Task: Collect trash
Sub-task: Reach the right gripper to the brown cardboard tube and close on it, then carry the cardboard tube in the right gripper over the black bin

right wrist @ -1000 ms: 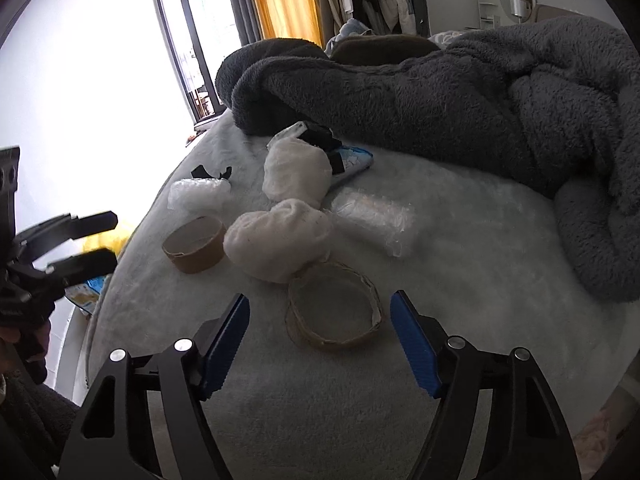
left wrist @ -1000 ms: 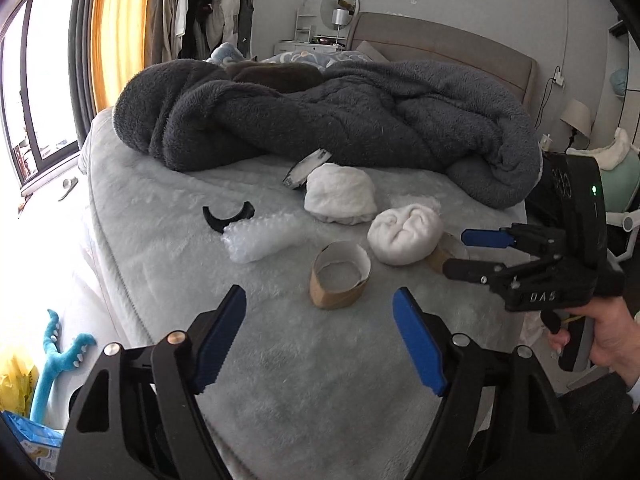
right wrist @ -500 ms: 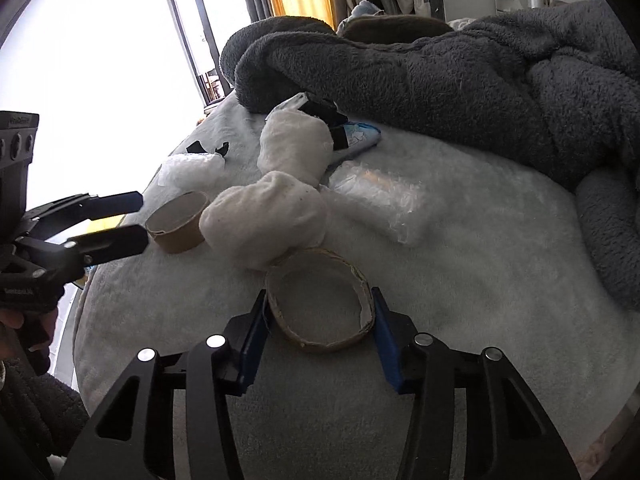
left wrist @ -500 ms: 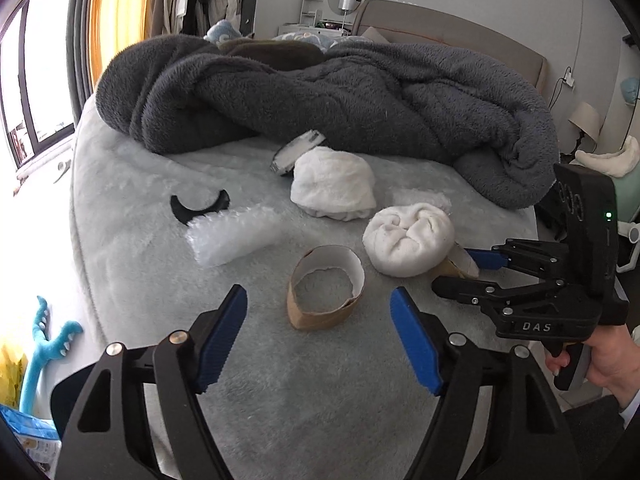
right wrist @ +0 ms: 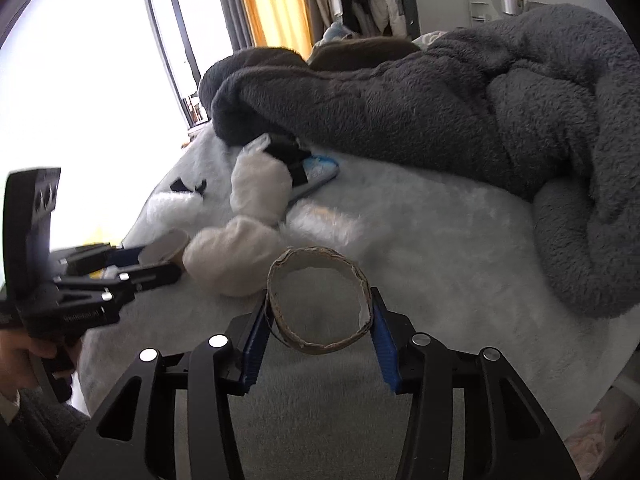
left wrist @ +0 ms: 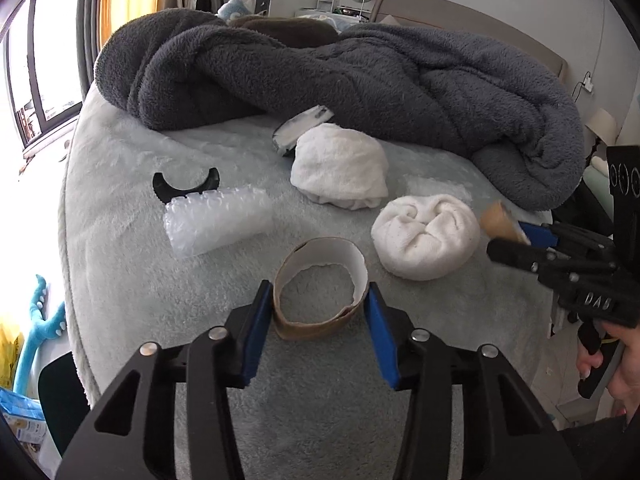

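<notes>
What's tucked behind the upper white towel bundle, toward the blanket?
Behind the upper towel bundle lies a flat white-and-black packet, its blue end showing in the right wrist view. Its middle is covered by the bundle; the grey blanket starts just beyond.

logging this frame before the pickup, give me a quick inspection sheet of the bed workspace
surface: pale fuzzy bed cover, with a dark grey blanket heaped at the back.
job's things: two cardboard tape rings, a bubble wrap roll, two white wads, a black curved clip, a wrapper under the blanket edge.
clutter: a blue plush toy beside the bed.
grippers: left gripper shut on one ring; right gripper shut on the other.
cables: wall cable at the far right.
surroundings: window, orange curtain, hanging clothes, round mirror.
</notes>
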Motion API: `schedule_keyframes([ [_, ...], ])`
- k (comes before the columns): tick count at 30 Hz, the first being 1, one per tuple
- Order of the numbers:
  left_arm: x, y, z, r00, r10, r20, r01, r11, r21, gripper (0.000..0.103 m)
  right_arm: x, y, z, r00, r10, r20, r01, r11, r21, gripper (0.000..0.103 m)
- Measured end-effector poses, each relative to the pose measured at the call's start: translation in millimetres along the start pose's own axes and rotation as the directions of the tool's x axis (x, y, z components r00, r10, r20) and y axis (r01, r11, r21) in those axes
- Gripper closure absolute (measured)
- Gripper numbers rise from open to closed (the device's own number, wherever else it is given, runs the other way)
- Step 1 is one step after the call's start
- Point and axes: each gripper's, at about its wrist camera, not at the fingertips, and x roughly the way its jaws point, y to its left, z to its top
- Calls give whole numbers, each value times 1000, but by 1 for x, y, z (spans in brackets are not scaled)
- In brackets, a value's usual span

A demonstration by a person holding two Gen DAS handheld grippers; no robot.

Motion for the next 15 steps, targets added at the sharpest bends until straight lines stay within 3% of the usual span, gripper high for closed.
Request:
schedule_keyframes([
  [15,-46,29,5,988,92,122,-87,995,-48,54,-9,51,35,994,45,101,-45,999,-10,55],
])
